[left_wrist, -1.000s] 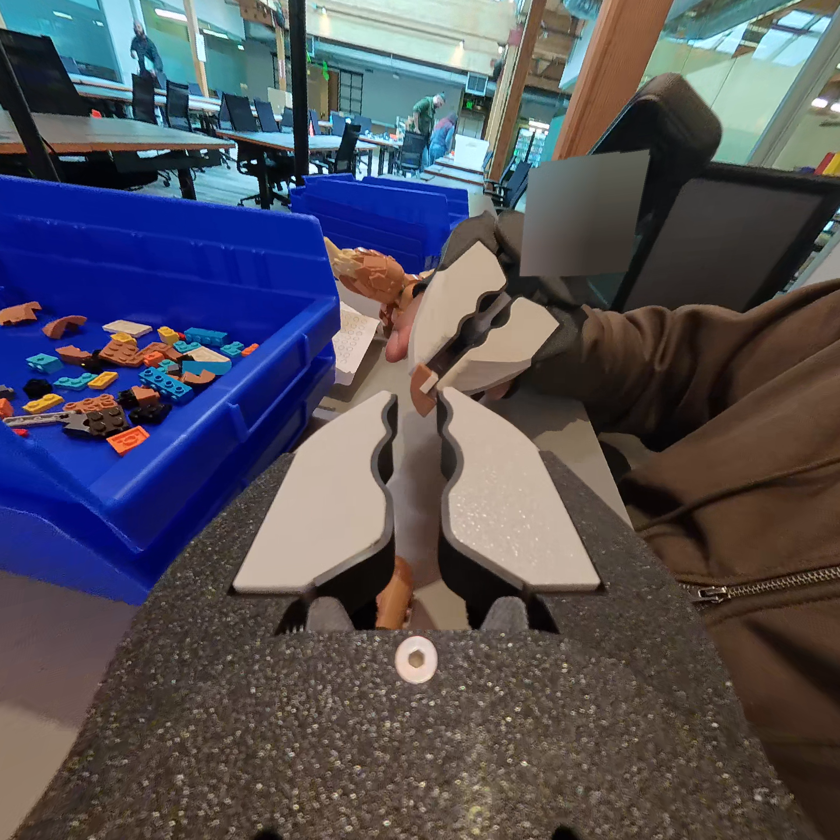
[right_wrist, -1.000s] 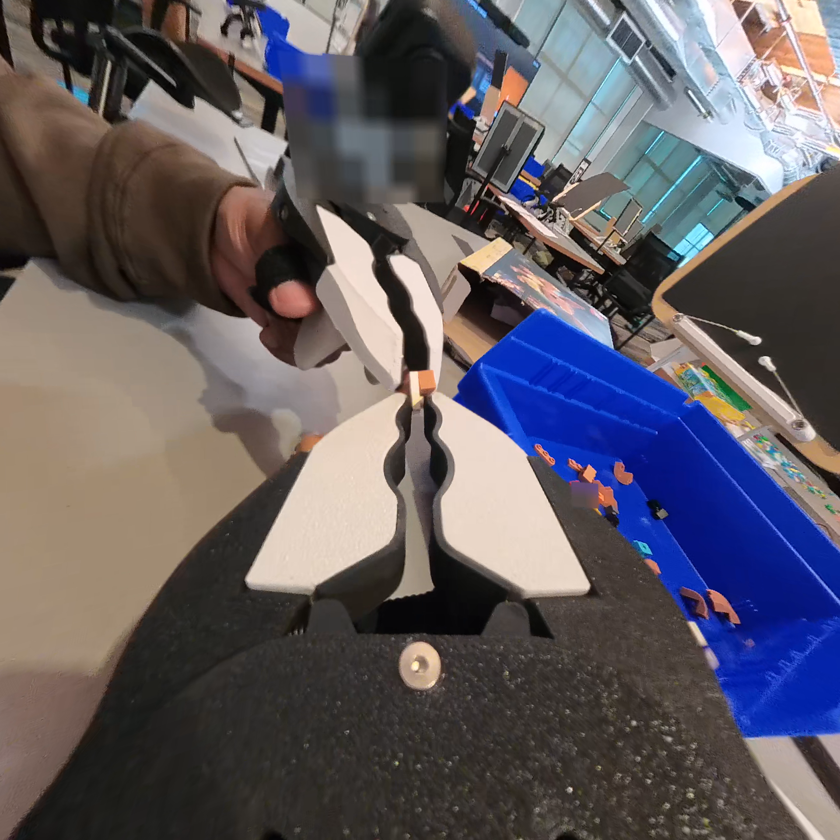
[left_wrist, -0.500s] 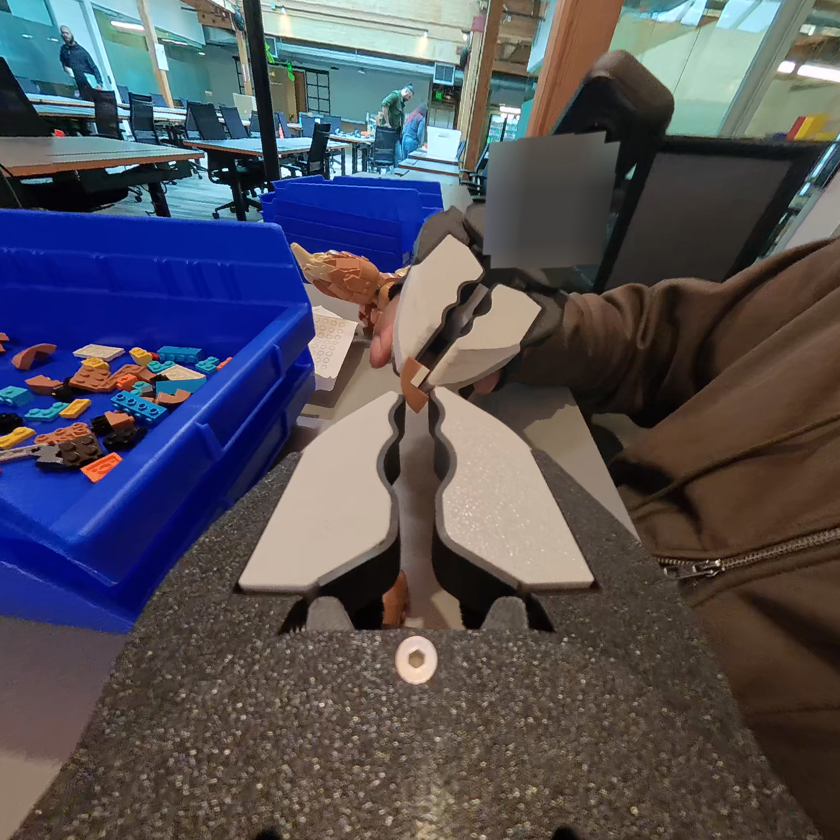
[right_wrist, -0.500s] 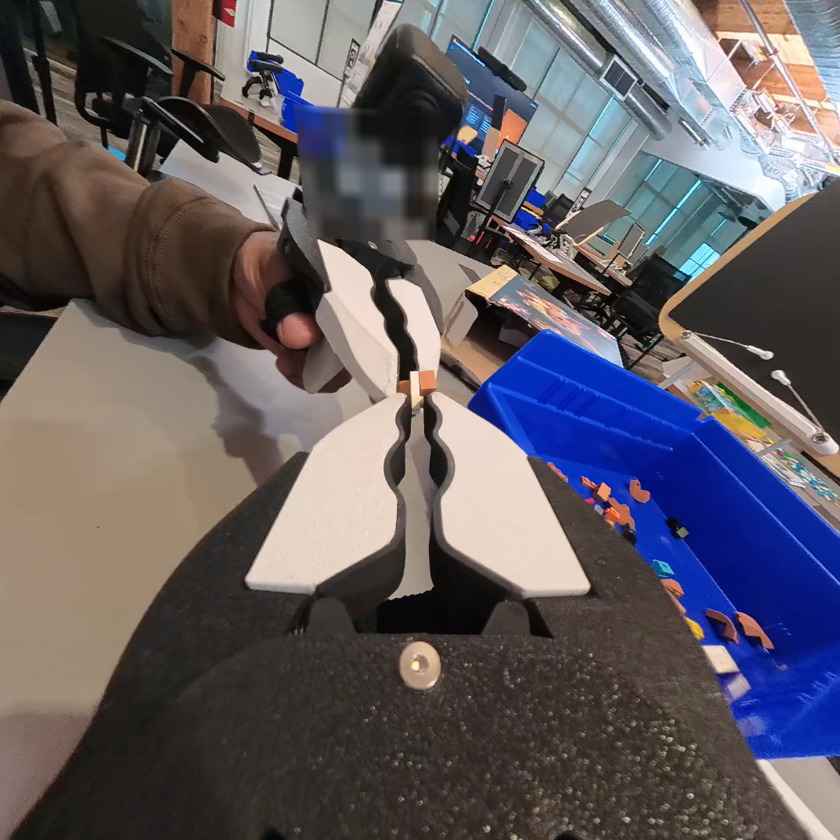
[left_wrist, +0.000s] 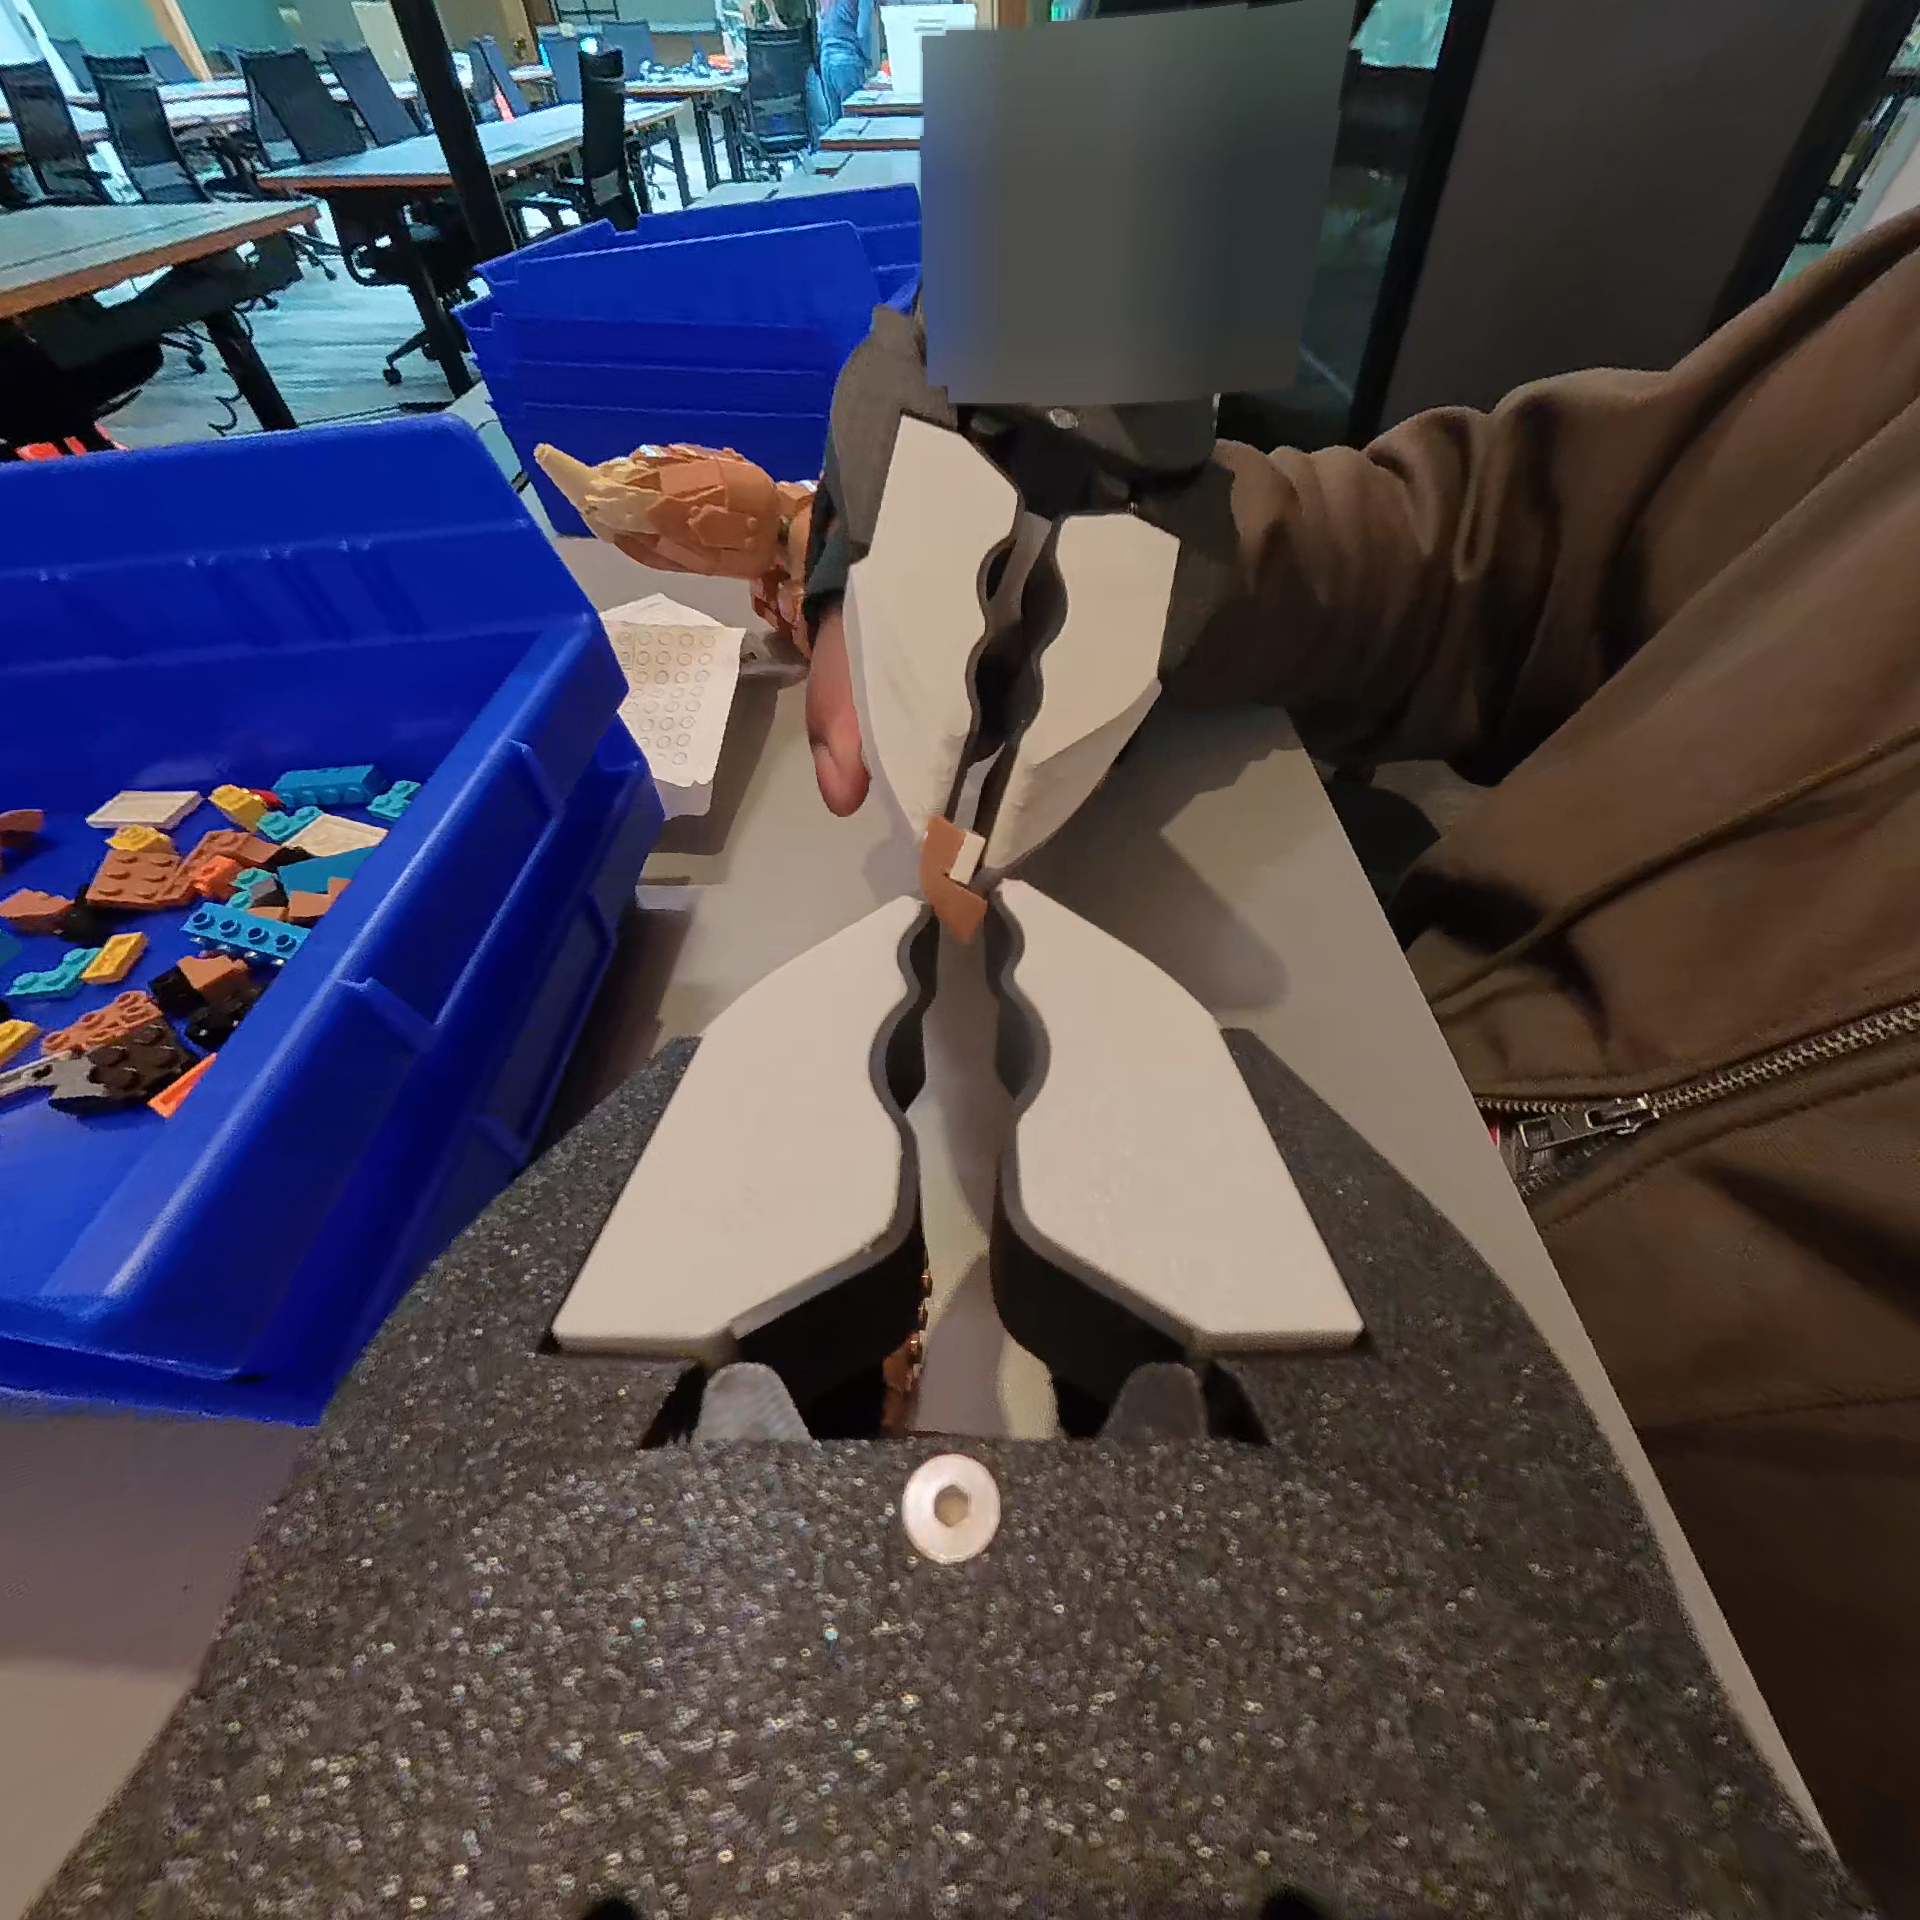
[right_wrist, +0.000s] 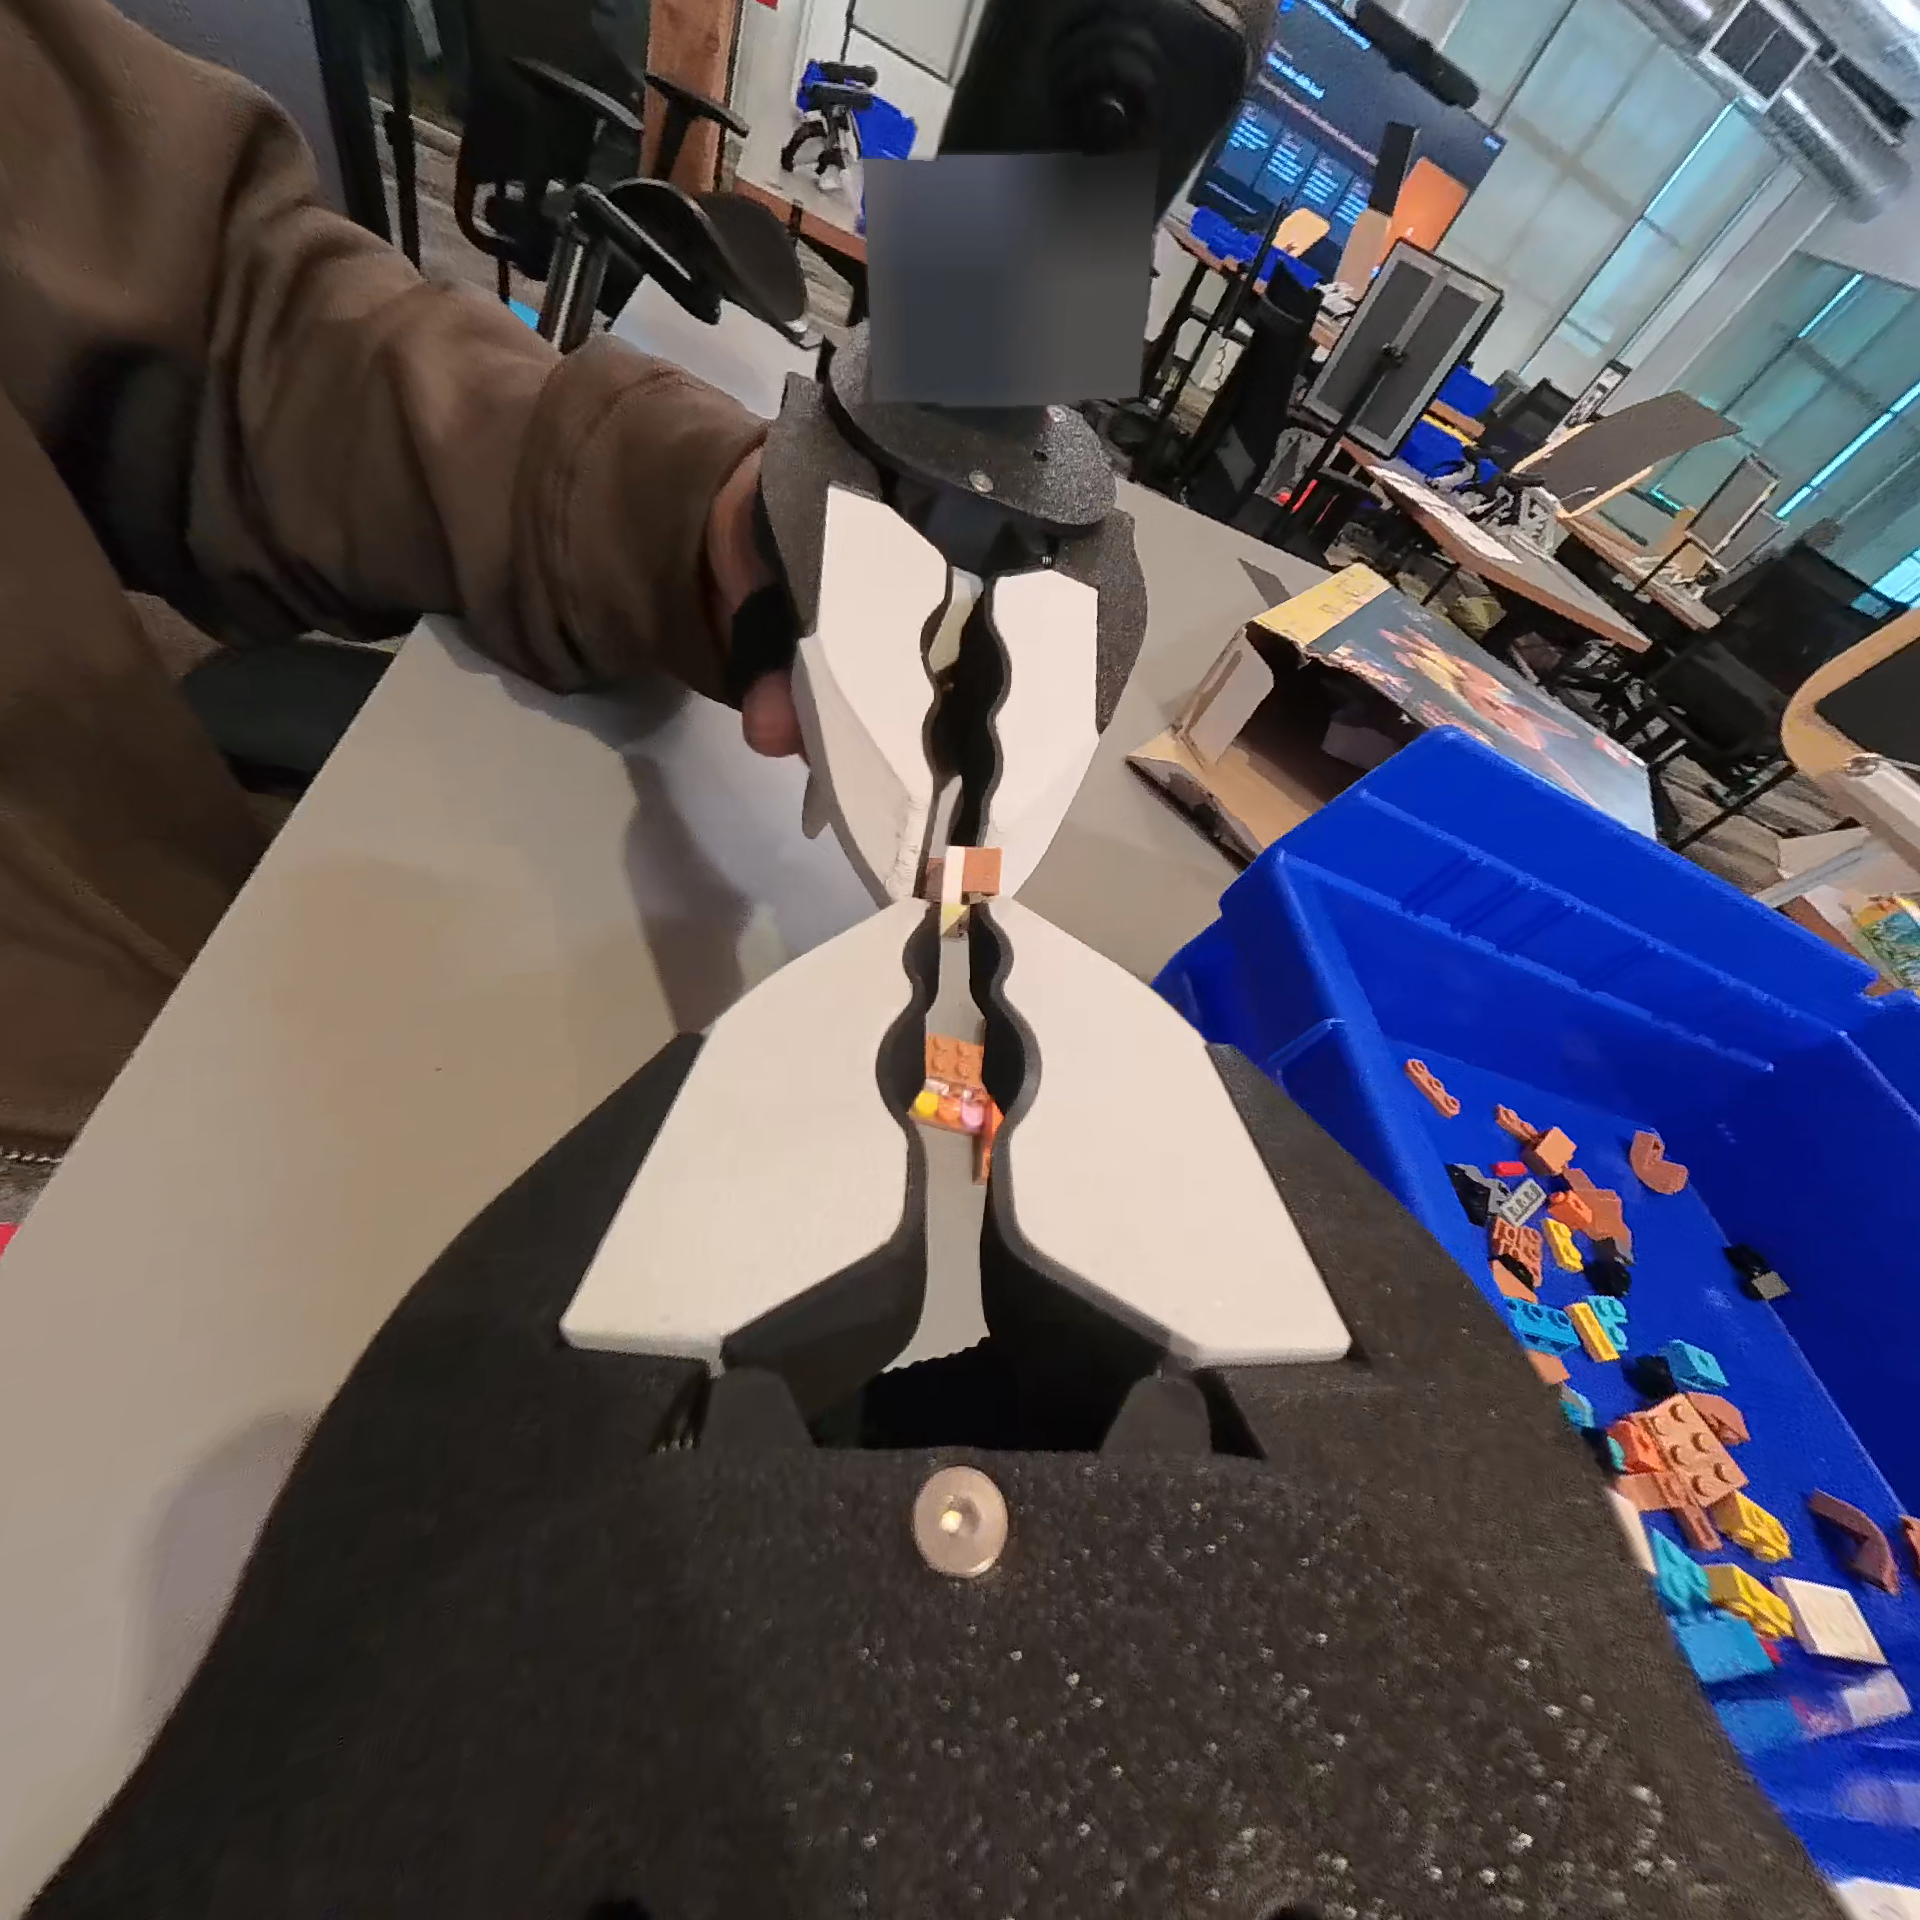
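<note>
The two grippers meet tip to tip above a bare strip of grey tabletop, hemmed in by the deep blue plastic bin of loose bricks on one side, the brown-sleeved arm opposite, and a torn cardboard box beyond.

1. The blue plastic bin of loose small toy bricks stood at the grey table's left side.
2. Behind it lay a dotted white paper sheet and a brown brick-built figure.
</note>
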